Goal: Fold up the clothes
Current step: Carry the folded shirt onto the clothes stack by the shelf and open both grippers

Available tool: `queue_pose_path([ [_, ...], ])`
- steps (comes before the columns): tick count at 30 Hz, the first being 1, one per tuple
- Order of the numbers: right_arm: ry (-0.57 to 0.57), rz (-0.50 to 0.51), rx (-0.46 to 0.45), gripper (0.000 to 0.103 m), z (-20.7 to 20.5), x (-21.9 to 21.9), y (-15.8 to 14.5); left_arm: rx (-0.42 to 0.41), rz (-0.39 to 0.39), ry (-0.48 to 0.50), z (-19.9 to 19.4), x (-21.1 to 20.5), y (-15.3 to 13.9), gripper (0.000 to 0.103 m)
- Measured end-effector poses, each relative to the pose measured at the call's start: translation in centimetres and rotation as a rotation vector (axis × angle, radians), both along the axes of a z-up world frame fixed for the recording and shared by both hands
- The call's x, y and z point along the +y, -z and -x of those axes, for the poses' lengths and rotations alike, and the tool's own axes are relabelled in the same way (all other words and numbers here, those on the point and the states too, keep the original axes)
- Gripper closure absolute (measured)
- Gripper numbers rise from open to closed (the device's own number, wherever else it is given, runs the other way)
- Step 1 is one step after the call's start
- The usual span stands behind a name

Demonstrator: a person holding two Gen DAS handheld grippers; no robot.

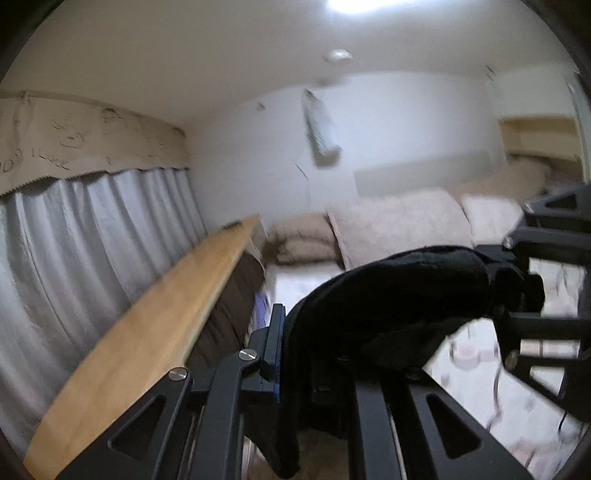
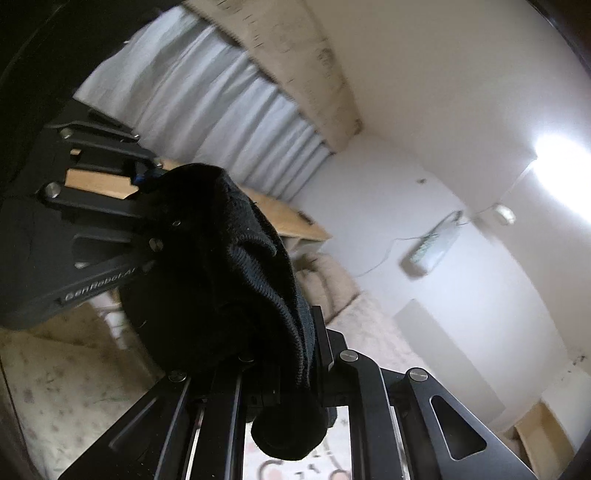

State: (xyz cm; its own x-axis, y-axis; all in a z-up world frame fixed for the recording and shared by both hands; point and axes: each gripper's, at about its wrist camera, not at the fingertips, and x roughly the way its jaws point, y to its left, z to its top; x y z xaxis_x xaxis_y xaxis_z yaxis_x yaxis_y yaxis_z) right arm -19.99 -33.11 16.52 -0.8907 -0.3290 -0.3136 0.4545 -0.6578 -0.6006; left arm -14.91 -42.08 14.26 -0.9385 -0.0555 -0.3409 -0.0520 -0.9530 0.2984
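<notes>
Both fisheye views bend hard at their dark round edges. A glaring white ceiling light (image 1: pixel 349 4) burns out the top of the left view; the background smears with motion blur.

"GenRobot.AI" embossed on the left gripper (image 2: pixel 147 206) body

Left hand-held gripper (image 1: pixel 295 354): it is raised and points level into the room; its fingers are closed on a black garment (image 1: pixel 388 295). The blue pad of one finger (image 1: pixel 275 343) shows on the left side of the cloth.
Right hand-held gripper (image 2: pixel 291 354): it is tilted strongly to one side and points upward; its fingers are also closed on the same black garment.
Relation: the two grippers are near each other. Each one is visible in the other's wrist view, and the cloth hangs between them.
</notes>
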Motion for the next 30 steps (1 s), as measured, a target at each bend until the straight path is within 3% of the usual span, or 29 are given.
queue_pose_path([
  [4,-0.102,0.003,-0.094,0.091,-3.9,-0.4,6.6,-0.117,0.066,0.051,-5.5,-0.4,6.7,0.09],
  [8,-0.253,-0.021,-0.221,0.091,-11.3,0.4,13.1,-0.261,0.172,0.08,-12.0,0.2,13.5,0.088],
  [13,-0.342,-0.106,-0.333,0.091,-18.0,0.3,20.2,-0.315,0.392,0.035,-16.0,2.3,19.4,0.087],
  [15,-0.342,-0.12,-0.36,0.091,-19.5,0.4,22.3,-0.271,0.519,-0.003,-16.8,3.0,20.6,0.085],
  [19,-0.328,-0.056,-0.358,0.091,-19.4,1.2,20.6,-0.161,0.758,-0.09,-16.9,3.1,21.3,0.083],
  [21,-0.321,-0.027,-0.359,0.091,-19.3,1.6,19.8,-0.146,0.789,-0.13,-16.5,2.5,20.9,0.083],
  [26,-0.306,-0.006,-0.393,0.091,-19.8,1.7,20.9,-0.107,0.864,-0.23,-15.7,0.8,19.9,0.083],
  [30,-0.294,0.011,-0.42,0.091,-20.1,1.8,21.8,-0.131,0.783,-0.259,-16.1,-0.1,19.7,0.083],
])
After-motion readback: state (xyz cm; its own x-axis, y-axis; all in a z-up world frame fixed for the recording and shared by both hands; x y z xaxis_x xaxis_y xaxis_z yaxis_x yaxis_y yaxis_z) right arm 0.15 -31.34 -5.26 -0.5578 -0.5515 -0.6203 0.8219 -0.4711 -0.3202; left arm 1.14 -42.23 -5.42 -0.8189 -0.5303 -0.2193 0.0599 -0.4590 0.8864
